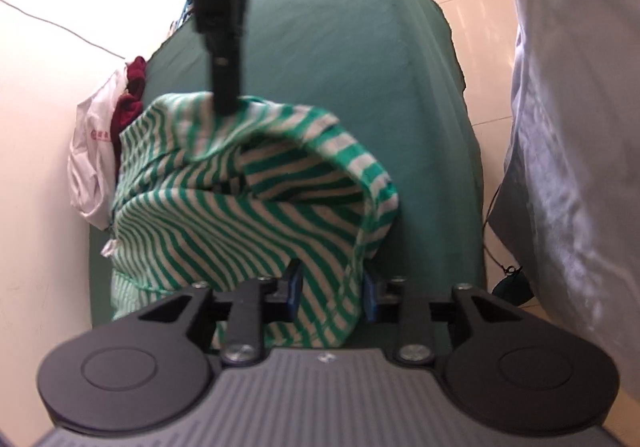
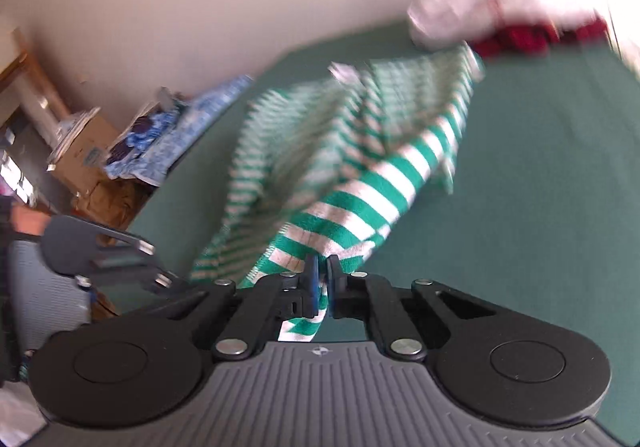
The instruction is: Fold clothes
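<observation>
Green-and-white stripes on a teal-green cover

The garment (image 1: 248, 215) is striped green and white; it lies on a plain teal-green bed cover (image 1: 340, 59). At the cover's wall-side edge sit a dark red cloth (image 1: 130, 103) and a white bag (image 1: 90, 167) with red print. Blue-and-white patterned fabric (image 2: 180, 135) lies by another edge. Both grippers are black with blue pads (image 1: 294, 287).

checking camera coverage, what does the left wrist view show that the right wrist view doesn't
Only the left wrist view: a person's pale garment at the right edge, tiled floor, and the right gripper coming down onto the striped garment.

Only the right wrist view: a cardboard box and blue patterned cloth by the wall, plus the right gripper's jaws shut on the striped fabric.

Both: the striped garment, green table cover, dark red cloth and white bag.
</observation>
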`<act>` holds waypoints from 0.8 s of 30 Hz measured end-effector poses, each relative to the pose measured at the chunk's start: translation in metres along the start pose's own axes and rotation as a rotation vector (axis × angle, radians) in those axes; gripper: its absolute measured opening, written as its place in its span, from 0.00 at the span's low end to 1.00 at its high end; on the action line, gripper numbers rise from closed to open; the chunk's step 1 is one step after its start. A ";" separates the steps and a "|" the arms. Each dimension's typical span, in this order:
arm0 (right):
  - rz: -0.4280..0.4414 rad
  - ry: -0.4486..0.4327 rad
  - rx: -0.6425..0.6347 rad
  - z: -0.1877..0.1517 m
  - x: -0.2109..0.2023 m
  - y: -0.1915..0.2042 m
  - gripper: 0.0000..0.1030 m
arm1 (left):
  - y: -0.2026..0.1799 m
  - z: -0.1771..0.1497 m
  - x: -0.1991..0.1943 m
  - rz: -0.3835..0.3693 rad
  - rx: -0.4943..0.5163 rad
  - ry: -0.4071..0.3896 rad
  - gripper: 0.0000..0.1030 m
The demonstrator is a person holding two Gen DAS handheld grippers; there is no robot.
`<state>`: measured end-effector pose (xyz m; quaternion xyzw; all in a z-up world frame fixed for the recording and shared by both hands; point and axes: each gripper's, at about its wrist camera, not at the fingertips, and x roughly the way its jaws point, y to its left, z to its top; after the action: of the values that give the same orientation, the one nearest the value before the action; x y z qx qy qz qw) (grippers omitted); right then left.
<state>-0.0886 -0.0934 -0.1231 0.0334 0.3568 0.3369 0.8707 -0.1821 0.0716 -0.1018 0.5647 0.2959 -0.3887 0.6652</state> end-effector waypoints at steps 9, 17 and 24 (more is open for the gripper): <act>-0.042 0.034 -0.149 -0.009 -0.004 0.000 0.31 | 0.029 -0.014 -0.025 -0.016 -0.155 -0.029 0.27; -0.041 0.090 -0.444 -0.034 -0.011 0.004 0.36 | 0.051 -0.026 -0.027 0.014 -0.228 -0.017 0.27; -0.024 0.146 -0.726 -0.040 0.007 0.025 0.36 | 0.022 -0.047 -0.026 -0.090 -0.052 -0.024 0.40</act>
<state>-0.1249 -0.0767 -0.1498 -0.3058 0.2756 0.4328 0.8020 -0.1748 0.1239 -0.0775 0.5287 0.3230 -0.4173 0.6648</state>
